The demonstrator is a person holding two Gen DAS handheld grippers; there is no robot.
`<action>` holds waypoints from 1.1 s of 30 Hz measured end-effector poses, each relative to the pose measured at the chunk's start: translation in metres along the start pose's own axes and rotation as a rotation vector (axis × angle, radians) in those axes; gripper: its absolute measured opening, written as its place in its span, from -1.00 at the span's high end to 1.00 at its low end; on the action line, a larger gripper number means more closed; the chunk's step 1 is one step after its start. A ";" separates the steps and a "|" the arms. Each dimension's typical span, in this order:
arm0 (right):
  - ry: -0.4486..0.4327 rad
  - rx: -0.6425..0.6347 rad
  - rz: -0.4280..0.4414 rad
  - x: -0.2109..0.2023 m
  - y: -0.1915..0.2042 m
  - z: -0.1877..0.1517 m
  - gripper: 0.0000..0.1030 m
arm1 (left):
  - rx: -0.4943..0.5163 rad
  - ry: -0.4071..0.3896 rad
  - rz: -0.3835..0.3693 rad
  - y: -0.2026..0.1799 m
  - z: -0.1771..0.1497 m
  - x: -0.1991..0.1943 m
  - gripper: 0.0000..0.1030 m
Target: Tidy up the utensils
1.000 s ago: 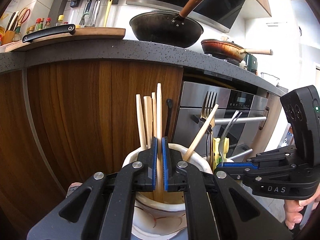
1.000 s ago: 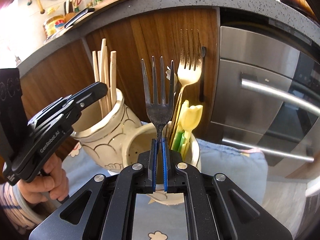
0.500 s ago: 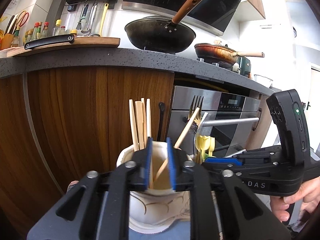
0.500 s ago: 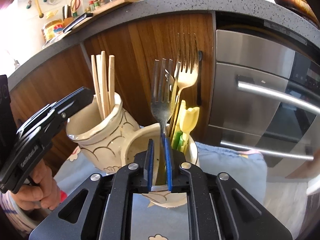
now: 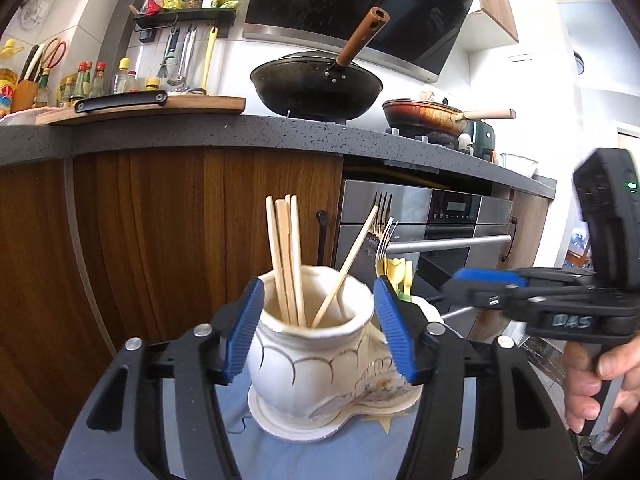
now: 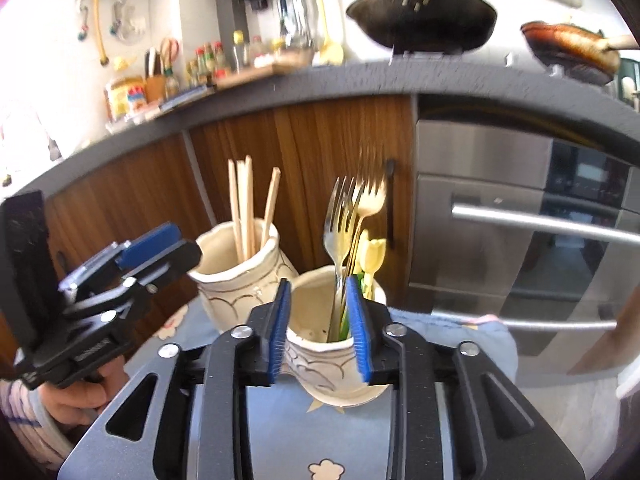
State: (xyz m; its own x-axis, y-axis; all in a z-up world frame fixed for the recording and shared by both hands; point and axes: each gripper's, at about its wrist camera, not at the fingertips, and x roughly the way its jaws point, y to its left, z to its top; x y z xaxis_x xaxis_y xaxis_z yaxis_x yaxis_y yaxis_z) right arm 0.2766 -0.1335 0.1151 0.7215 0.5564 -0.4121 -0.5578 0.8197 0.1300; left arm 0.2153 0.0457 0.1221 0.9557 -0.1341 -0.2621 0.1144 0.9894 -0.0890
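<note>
Chopsticks [image 5: 285, 256] sharp from left hand-held gripper [image 5: 320, 330], opening, empty; forks [image 6: 348, 216] blurred from right [image 6: 320, 328], likewise opening.

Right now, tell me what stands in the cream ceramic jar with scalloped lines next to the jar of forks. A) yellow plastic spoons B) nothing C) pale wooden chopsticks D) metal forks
C: pale wooden chopsticks stand in the cream ceramic jar, three upright and one leaning; the metal forks sit in the neighbouring jar.

Home kitchen, wok [image 5: 316, 86] on stove, oven [image 5: 424, 232], probably spice bottles [image 5: 94, 80]
</note>
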 end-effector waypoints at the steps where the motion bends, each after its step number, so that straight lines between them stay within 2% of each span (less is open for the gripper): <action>1: -0.026 0.001 -0.008 -0.007 0.000 -0.004 0.13 | -0.004 -0.003 0.004 0.001 -0.002 -0.002 -0.26; 4: -0.097 0.011 -0.030 -0.023 0.000 -0.019 -0.22 | -0.008 -0.014 0.021 0.004 -0.008 -0.008 -0.46; 8: -0.167 0.047 -0.025 -0.036 -0.003 -0.038 -0.51 | -0.034 -0.035 0.033 0.009 -0.015 -0.017 -0.80; 10: -0.210 0.057 -0.032 -0.042 -0.004 -0.050 -0.59 | -0.046 -0.049 0.042 0.010 -0.020 -0.022 -0.90; 13: -0.260 0.053 -0.059 -0.046 -0.003 -0.065 -0.77 | -0.041 -0.060 0.073 0.008 -0.025 -0.027 -0.89; 18: -0.335 0.049 -0.087 -0.054 0.001 -0.081 -0.86 | -0.058 -0.066 0.091 0.007 -0.036 -0.035 -0.89; 25: -0.385 0.022 -0.129 -0.057 0.008 -0.093 -0.90 | -0.055 -0.079 0.119 0.001 -0.053 -0.048 -0.89; 29: -0.391 0.003 -0.132 -0.055 0.012 -0.096 -0.90 | -0.045 -0.100 0.120 -0.004 -0.061 -0.051 -0.89; 33: -0.396 -0.012 -0.125 -0.056 0.015 -0.097 -0.90 | -0.026 -0.087 0.121 -0.008 -0.063 -0.050 -0.89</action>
State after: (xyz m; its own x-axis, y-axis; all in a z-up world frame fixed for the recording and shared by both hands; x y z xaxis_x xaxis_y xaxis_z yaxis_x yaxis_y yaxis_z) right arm 0.1882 -0.1651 0.0529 0.8848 0.4639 -0.0448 -0.4589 0.8840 0.0896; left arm 0.1501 0.0413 0.0754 0.9820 -0.0073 -0.1886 -0.0092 0.9962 -0.0865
